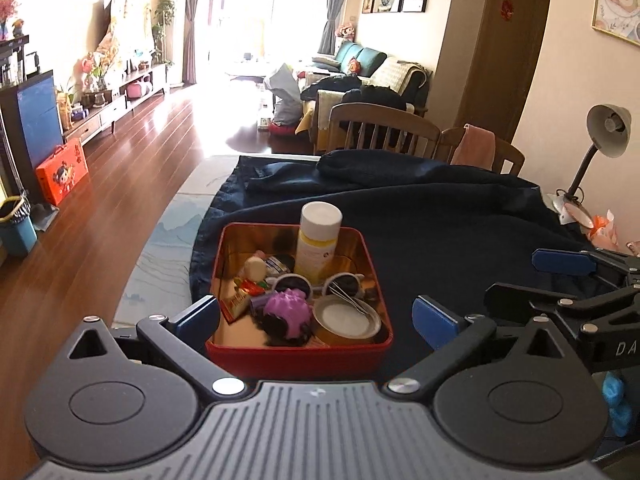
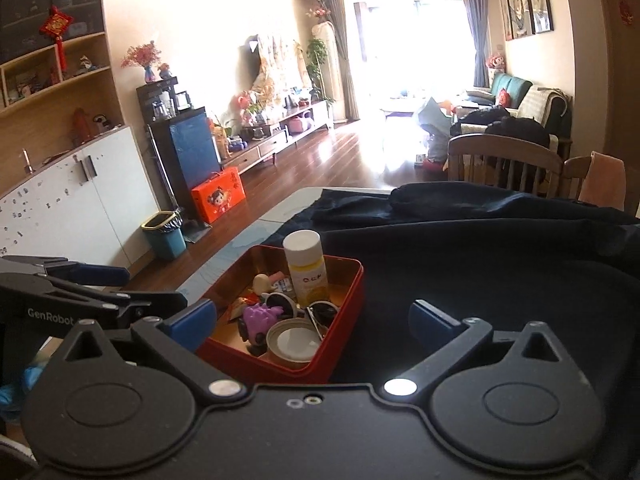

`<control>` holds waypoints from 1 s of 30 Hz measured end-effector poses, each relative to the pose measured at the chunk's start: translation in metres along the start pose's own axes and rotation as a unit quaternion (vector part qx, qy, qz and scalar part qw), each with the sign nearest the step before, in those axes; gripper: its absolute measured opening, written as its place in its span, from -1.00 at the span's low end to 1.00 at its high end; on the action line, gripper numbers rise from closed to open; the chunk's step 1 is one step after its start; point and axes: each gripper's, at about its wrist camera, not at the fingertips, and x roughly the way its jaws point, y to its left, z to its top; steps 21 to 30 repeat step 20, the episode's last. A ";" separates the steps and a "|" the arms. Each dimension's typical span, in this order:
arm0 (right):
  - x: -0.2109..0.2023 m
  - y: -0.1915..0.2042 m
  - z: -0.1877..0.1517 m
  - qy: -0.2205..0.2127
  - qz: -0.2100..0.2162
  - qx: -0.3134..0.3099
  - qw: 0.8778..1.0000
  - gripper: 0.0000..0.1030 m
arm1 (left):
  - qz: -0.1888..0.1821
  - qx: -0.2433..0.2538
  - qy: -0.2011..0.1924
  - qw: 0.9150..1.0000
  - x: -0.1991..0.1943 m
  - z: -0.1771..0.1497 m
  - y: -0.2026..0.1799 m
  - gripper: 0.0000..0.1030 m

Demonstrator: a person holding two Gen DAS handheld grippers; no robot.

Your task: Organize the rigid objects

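Observation:
A red tin (image 1: 300, 350) with a gold inside stands on a dark blue cloth (image 1: 440, 232). In it are a white-capped yellow bottle (image 1: 318, 240) standing upright, white-framed sunglasses (image 1: 296, 282), a purple spiky toy (image 1: 288, 312), a round tin lid (image 1: 346, 318) and small bits. My left gripper (image 1: 316, 318) is open just short of the tin, its blue pads either side of the near wall, the right pad clearly apart from it. The right gripper (image 1: 532, 280) hangs open to the right. In the right wrist view the tin (image 2: 256, 364) lies left of centre before my open right gripper (image 2: 312, 320), with the left gripper (image 2: 132, 286) at far left.
The cloth (image 2: 480, 264) covers most of the table; a pale strip of tabletop (image 1: 168, 248) shows at its left edge, with wooden floor beyond. Wooden chairs (image 1: 384, 128) stand behind the table. A desk lamp (image 1: 604, 132) is at the far right.

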 end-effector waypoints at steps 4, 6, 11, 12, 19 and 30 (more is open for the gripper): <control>-0.007 -0.002 -0.004 -0.001 0.004 -0.004 1.000 1.00 | 0.012 -0.002 -0.006 1.000 -0.009 -0.005 -0.008 1.00; -0.008 -0.004 -0.005 0.000 0.007 -0.003 1.000 1.00 | 0.019 -0.001 -0.005 1.000 -0.012 -0.007 -0.012 1.00; -0.011 -0.008 -0.008 0.003 0.015 -0.004 1.000 1.00 | 0.030 -0.014 0.001 0.999 -0.013 -0.012 -0.017 1.00; -0.011 -0.008 -0.009 0.004 0.016 -0.004 1.000 1.00 | 0.031 -0.015 0.002 0.999 -0.013 -0.013 -0.018 1.00; -0.013 -0.014 -0.012 0.008 0.019 -0.003 1.000 1.00 | 0.033 -0.017 0.008 0.999 -0.012 -0.016 -0.025 1.00; -0.013 -0.014 -0.013 0.008 0.019 -0.002 1.000 1.00 | 0.031 -0.015 0.009 0.999 -0.011 -0.016 -0.027 1.00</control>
